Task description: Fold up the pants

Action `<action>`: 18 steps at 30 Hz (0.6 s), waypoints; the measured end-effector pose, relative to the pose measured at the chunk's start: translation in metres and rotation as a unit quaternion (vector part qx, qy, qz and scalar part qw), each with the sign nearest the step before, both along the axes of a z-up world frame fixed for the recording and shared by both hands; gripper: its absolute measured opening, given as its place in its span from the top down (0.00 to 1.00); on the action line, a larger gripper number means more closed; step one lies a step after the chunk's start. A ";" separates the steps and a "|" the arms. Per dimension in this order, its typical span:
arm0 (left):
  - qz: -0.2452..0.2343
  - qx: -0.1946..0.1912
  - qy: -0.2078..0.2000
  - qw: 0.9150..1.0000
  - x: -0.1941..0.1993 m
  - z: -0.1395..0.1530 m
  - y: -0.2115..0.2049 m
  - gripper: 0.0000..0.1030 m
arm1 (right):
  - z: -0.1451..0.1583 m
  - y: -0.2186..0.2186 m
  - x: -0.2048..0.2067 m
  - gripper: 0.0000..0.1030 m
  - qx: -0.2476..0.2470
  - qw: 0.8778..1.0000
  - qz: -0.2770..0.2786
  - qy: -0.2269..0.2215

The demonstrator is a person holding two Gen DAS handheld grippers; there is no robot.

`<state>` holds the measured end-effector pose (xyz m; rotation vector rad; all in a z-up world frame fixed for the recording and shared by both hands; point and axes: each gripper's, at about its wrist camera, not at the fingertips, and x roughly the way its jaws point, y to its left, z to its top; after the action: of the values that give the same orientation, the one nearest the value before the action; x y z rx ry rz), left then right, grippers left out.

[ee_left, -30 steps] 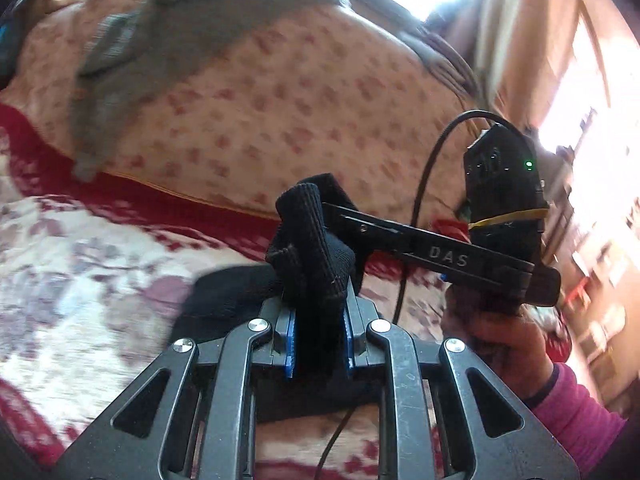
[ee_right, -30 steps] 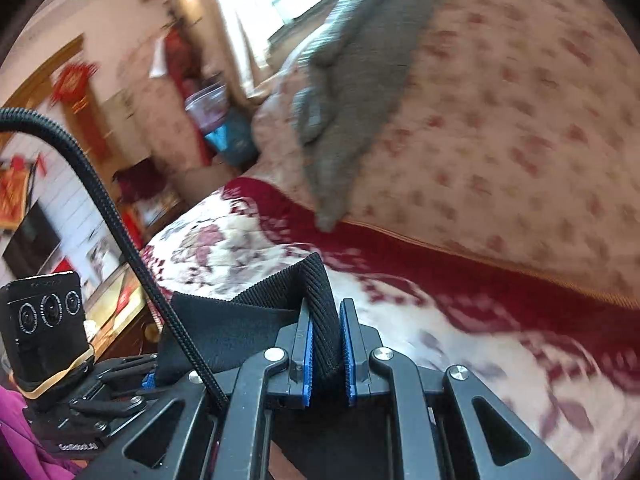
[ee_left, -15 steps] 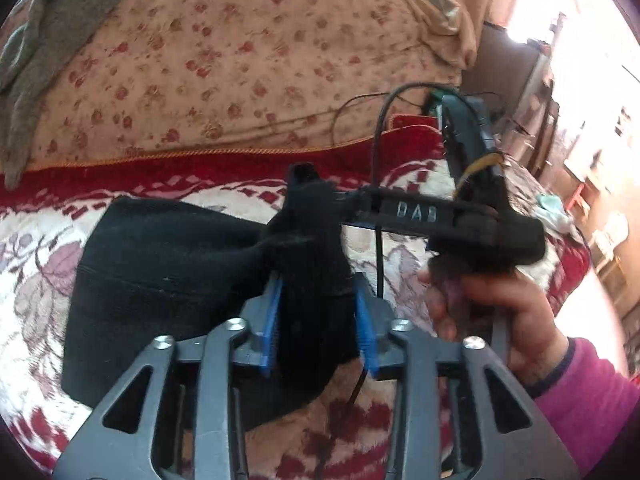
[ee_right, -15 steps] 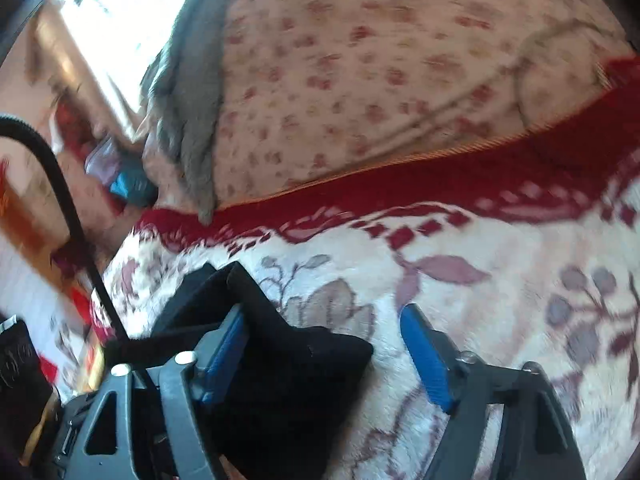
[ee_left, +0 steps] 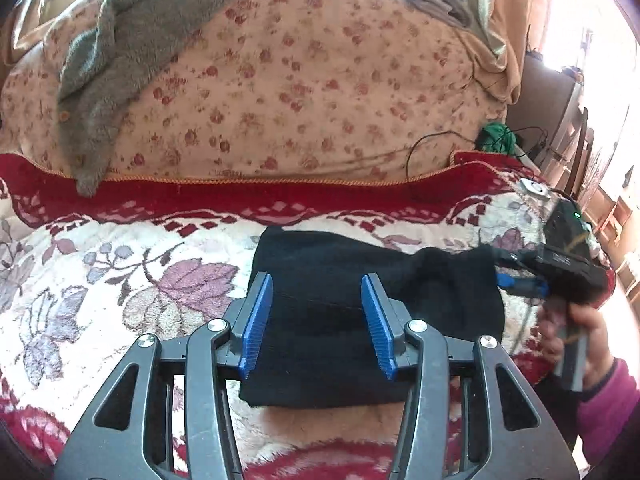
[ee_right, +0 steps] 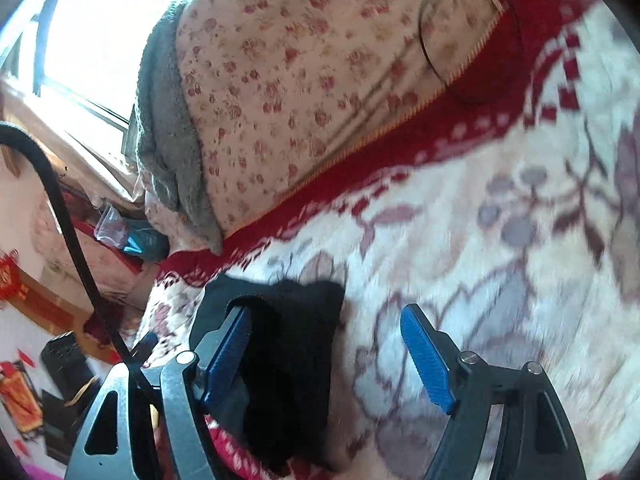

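Both tools have let go. A second ago each was clamped on a bunched edge of the black pants (ee_left: 360,320); half a second ago the right one had already spread while the left one was pinching a thick wad. Now the left tool (ee_left: 316,320) stands with its blue pads wide apart over the cloth, nothing between them, and the right tool (ee_right: 328,360) is spread too, its left pad against the garment's end and its right pad over bare blanket.

By my reading, that release means a fold has just been laid down: the pants lie as a compact, roughly rectangular dark block on the bed blanket (ee_left: 120,280), in front of the blanket's red border. The block's right end looks lumpy, so it may need smoothing or another fold.

Knit and ribbed, the pants look soft, thick and limp. Plush and pile-like, the blanket is cream with mauve leaves and red trim. Behind the pants rises a rounded floral cushion (ee_left: 300,80) of thin printed cotton, with a fuzzy grey towel (ee_left: 112,60) draped over its upper left.
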<state>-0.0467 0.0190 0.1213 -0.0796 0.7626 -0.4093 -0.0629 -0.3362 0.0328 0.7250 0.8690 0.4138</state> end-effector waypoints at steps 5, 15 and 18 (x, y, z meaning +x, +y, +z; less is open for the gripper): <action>-0.019 -0.001 0.024 1.000 0.016 -0.014 -0.012 0.56 | -0.012 -0.005 -0.008 0.27 0.050 0.999 -0.002 0.007; -0.066 0.023 0.003 0.998 0.047 -0.007 -0.023 0.56 | -0.007 -0.011 -0.009 0.27 0.064 0.998 0.002 0.001; -0.109 0.007 0.022 0.994 0.069 -0.008 -0.021 0.56 | -0.005 0.002 -0.006 0.27 0.042 0.999 0.025 -0.001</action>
<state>0.0221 -0.0021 0.1130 0.0084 0.8201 -0.6120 -0.0687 -0.3337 0.0278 0.7817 0.8733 0.4982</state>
